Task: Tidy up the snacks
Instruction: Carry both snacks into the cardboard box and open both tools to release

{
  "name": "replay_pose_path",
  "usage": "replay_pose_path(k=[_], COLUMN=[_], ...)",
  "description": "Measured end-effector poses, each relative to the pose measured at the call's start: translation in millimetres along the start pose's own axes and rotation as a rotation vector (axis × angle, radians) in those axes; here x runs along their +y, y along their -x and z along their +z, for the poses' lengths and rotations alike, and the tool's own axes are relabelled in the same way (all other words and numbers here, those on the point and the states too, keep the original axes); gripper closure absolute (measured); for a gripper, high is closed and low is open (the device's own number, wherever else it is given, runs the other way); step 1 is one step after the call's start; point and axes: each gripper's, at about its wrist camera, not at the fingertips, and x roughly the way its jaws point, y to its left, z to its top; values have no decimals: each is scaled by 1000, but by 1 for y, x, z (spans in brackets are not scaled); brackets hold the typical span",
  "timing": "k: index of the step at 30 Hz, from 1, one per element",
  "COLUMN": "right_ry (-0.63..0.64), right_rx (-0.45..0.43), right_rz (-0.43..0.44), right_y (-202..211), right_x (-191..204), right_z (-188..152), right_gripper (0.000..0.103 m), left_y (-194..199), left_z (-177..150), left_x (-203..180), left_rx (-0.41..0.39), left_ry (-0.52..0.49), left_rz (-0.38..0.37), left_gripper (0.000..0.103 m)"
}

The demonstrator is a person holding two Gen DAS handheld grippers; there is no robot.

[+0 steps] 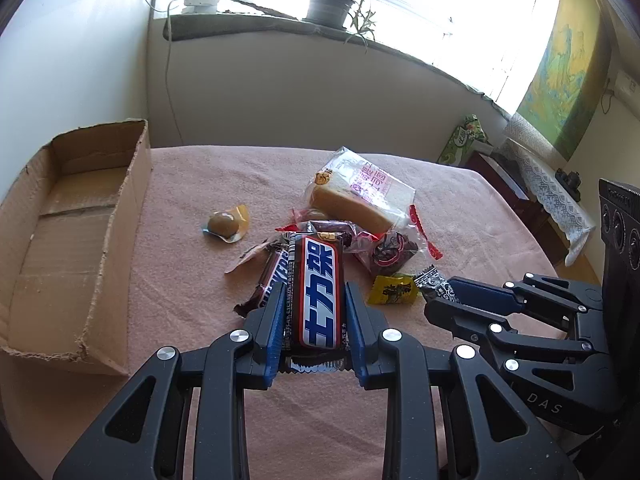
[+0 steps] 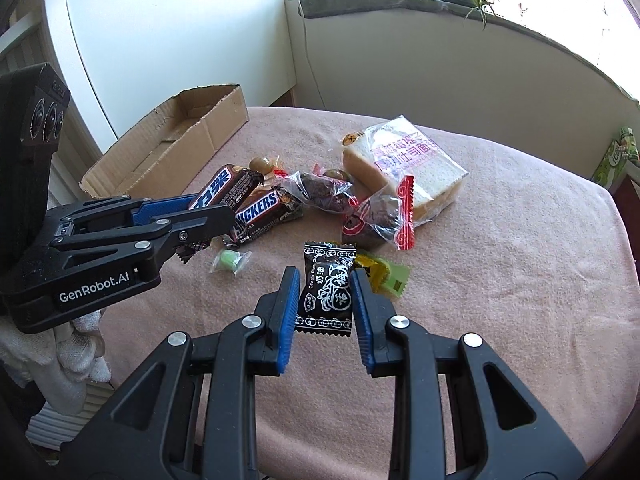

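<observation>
My left gripper is shut on a brown Snickers bar with Chinese lettering, held above the pink cloth. The right wrist view shows that bar sticking out of the left gripper. My right gripper is shut on a small black plum candy packet, lifted off the cloth; the left wrist view has this gripper low on the right. A second Snickers bar lies on the cloth, with a wrapped bread slice and red-edged bags of dark fruit behind it.
An open cardboard box stands at the left edge of the table. A yellow candy, a green candy, a yellow-green packet and a round sealed snack lie on the pink cloth. A plant pot sits on the windowsill.
</observation>
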Motion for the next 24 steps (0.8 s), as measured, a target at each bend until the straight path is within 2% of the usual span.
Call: replay_pose_path(k=[11, 24], right_ry=[82, 167], right_rx=[-45, -54], right_rz=[45, 133], right_y=[-9, -45], right_x=[43, 106], right_z=[51, 108], right_gripper=[76, 76], left_y=[35, 61], left_z=[3, -2], left_x=[42, 105], left_rx=[-67, -103], left_ry=[60, 142], left_rz=[75, 179], left_gripper=[76, 76])
